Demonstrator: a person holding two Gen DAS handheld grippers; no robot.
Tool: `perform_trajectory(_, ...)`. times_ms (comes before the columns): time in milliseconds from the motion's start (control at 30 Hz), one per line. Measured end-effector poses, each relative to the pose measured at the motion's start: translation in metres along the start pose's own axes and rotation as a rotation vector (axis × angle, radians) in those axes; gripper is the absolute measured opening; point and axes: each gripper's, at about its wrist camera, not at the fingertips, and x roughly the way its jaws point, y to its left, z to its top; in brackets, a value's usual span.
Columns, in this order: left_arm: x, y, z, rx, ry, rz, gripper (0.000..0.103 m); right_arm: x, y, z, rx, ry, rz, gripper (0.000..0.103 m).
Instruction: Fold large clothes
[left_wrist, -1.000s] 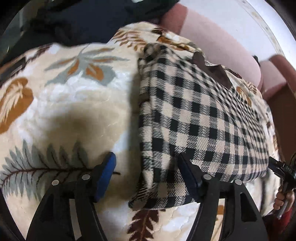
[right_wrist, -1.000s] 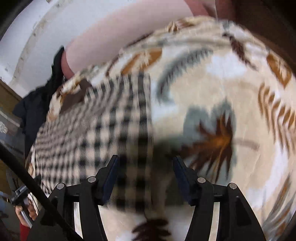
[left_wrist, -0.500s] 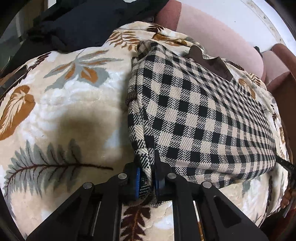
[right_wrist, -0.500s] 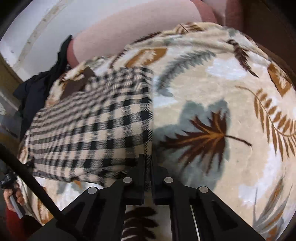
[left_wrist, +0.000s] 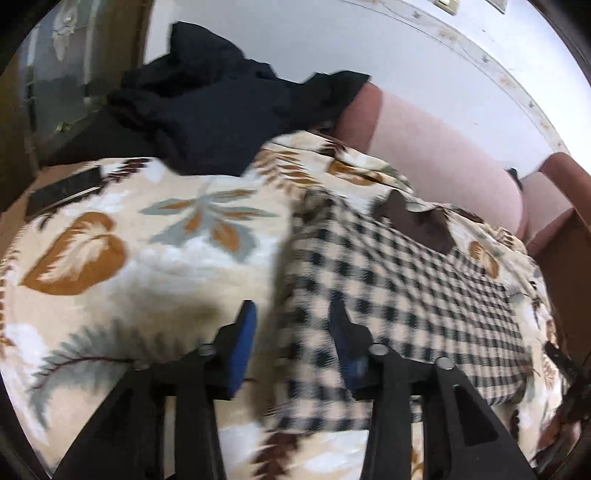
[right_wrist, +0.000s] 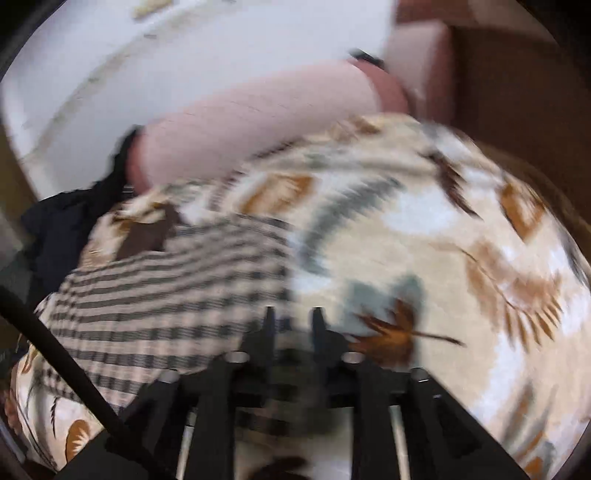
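- On leaf-print blanket (left_wrist: 177, 236): folded checked garment (left_wrist: 406, 295), right of centre, dark clothes (left_wrist: 221, 110) far behind.
- Left gripper (left_wrist: 293, 332) jaws apart, straddling garment's left near edge.
- Right gripper (right_wrist: 291, 325) jaws slightly apart over its right near corner; blurred.

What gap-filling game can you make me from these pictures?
1. The folded black-and-cream woven garment has a ___ pattern.
2. It lies on a soft cream fleece blanket printed with ___.
3. The left gripper, its jaws apart, has finger pads coloured ___.
Missing words: checked; leaves; blue.
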Motion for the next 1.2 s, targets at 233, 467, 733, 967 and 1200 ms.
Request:
perform_trajectory(233, 0.068, -0.052, -0.008, 0.106, 0.156, -0.008, 0.041, 0.038, 0.098, -0.015, -0.221, 0.086, 0.138, 0.036)
perform_trajectory(467, 0.086, -0.048, -0.018, 0.116, 0.199, 0.069, 0.044, 0.088, 0.103, -0.04, -0.27, 0.221, 0.136, 0.033)
perform_trajectory(733, 0.076, -0.019, -0.013, 0.034, 0.208, 0.08, 0.044, 0.087, 0.087, -0.023, -0.217, 0.208, 0.129, 0.031)
perform_trajectory(967, 0.055, 0.041, -0.007, -0.182, 0.184, 0.115, 0.048, 0.065, 0.041, -0.006, -0.07, 0.122, -0.037, 0.036)
perform_trajectory(1200, 0.023, 0.019, -0.015, -0.075, 0.105, 0.113, 0.049, 0.043, -0.023, 0.003, 0.18, 0.103, -0.026, 0.05)
